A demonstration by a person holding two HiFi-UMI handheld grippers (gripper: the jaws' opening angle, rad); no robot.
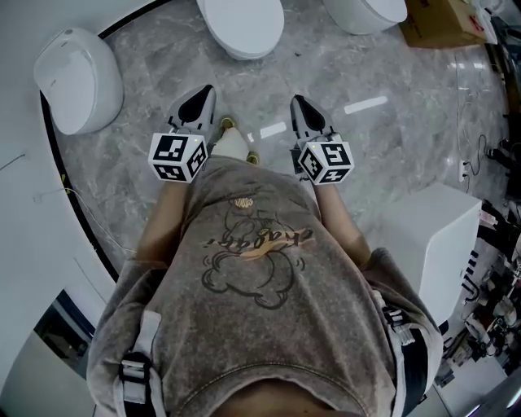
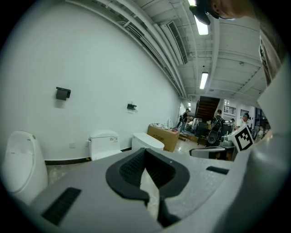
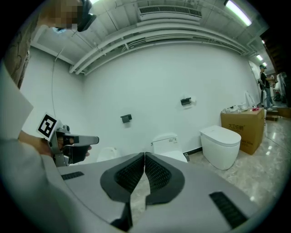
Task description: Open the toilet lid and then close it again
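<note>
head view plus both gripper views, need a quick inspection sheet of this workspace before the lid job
surface: grey marbled floor, glossy
job's things: toilet straight ahead, lid looks down, neither tool touching it
clutter: cardboard box far right; white block beside the person
grippers: left tool shut, empty; right tool shut, empty; both held out in front of the person
cables: loose cable on the floor at the right edge; thin wire on the white surface at left
surroundings: second toilet at left, third toilet at right; white wall; people far off
</note>
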